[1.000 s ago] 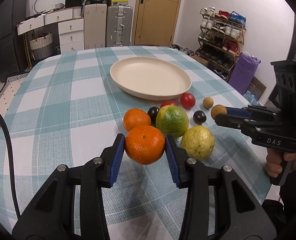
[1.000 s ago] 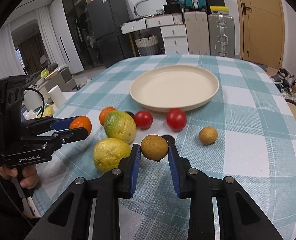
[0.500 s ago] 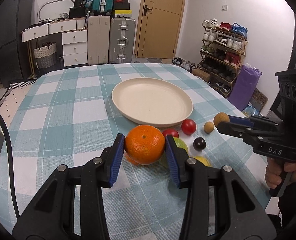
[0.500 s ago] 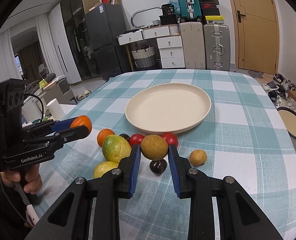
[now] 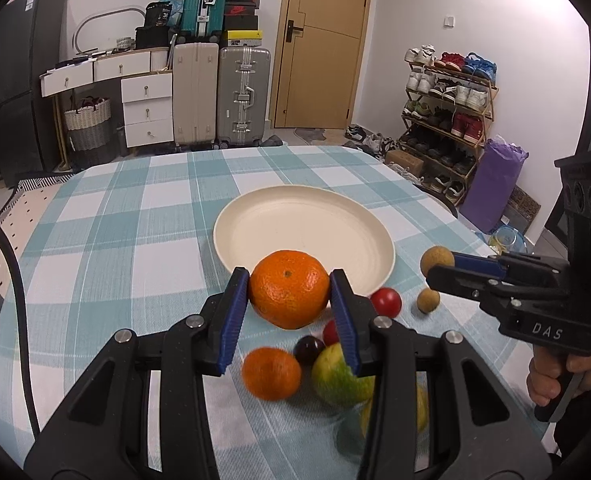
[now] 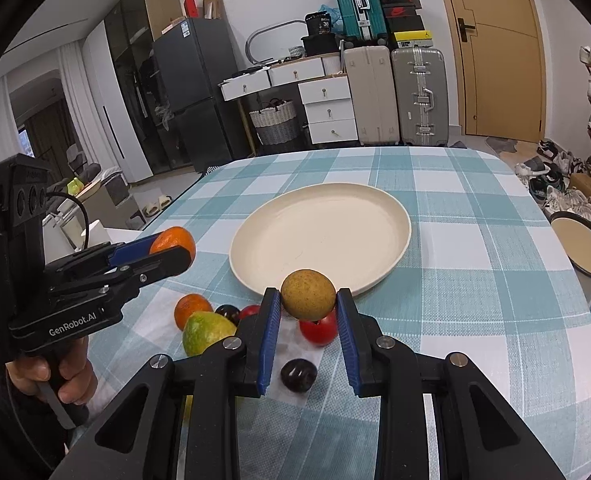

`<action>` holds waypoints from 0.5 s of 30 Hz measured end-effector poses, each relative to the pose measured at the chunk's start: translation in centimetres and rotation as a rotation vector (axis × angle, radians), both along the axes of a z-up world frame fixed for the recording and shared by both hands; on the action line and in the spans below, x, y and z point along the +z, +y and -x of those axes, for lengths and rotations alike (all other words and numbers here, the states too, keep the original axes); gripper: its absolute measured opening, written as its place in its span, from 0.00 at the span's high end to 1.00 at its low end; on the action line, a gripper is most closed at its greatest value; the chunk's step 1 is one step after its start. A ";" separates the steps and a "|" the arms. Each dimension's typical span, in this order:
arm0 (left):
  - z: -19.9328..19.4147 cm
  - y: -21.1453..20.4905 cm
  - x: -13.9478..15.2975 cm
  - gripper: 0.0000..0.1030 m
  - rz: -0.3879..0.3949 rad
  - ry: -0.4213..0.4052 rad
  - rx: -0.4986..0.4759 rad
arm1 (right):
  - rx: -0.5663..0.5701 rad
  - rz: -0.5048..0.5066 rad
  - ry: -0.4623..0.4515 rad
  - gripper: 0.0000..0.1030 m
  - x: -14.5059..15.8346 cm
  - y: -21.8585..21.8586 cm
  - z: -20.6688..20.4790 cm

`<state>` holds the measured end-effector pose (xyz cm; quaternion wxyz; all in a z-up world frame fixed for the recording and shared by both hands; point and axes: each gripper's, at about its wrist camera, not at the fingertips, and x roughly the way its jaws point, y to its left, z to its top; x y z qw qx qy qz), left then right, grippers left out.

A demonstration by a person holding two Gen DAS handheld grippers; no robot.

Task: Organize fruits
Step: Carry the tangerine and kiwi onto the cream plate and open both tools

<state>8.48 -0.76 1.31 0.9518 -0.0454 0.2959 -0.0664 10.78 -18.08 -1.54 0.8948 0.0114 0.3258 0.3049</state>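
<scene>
My left gripper (image 5: 289, 294) is shut on an orange (image 5: 289, 294) and holds it in the air above the near rim of the cream plate (image 5: 303, 224). My right gripper (image 6: 308, 295) is shut on a small brown round fruit (image 6: 308, 295), also raised near the plate's (image 6: 323, 232) front rim. On the cloth below lie a second orange (image 5: 270, 373), a green-yellow fruit (image 5: 337, 376), a dark plum (image 5: 308, 349), a red tomato (image 5: 386, 301) and a small brown fruit (image 5: 428, 301). The left gripper with its orange also shows in the right wrist view (image 6: 173, 246).
The round table has a teal-and-white checked cloth (image 5: 135, 240). A yellow fruit (image 5: 419, 408) lies mostly hidden behind my left finger. A dark-rimmed bowl (image 6: 583, 244) sits off the table's right edge. Suitcases, drawers and a shoe rack stand beyond the table.
Both grippers have risen with their fruits and moved forward toward the plate. The loose fruits now lie lower in both views, partly under the fingers.
</scene>
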 end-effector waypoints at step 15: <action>-6.0 -0.9 -2.2 0.63 -0.008 0.052 -0.039 | -0.032 0.015 0.049 0.72 -0.8 0.3 -3.8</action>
